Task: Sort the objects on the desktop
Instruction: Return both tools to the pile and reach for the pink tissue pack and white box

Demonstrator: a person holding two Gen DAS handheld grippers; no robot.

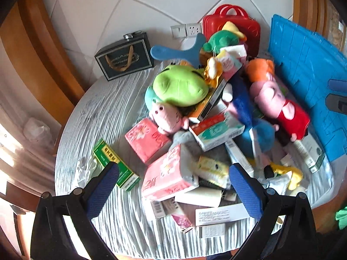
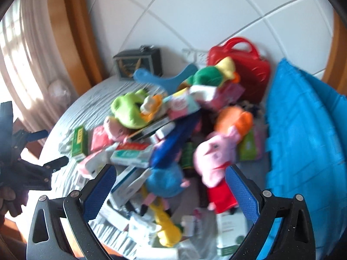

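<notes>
A heap of plush toys, tissue packs and small boxes covers the round table [image 1: 102, 112]. A green frog plush [image 1: 180, 85] tops the heap, with a pink pig plush in red [image 1: 279, 106] to its right and pink tissue packs [image 1: 169, 173] in front. My left gripper [image 1: 173, 173] hangs open above the tissue packs, holding nothing. In the right wrist view my right gripper [image 2: 171, 173] is open over a blue plush [image 2: 167, 181] and the pink pig [image 2: 214, 158]. The left gripper [image 2: 52, 149] also shows at that view's left edge.
A blue foam mat [image 1: 303, 75] leans at the table's right side. A red toy case [image 1: 236, 26] and a dark gift bag [image 1: 125, 58] stand against the tiled wall. A green box [image 1: 117, 164] lies at front left. Wooden frames flank the table.
</notes>
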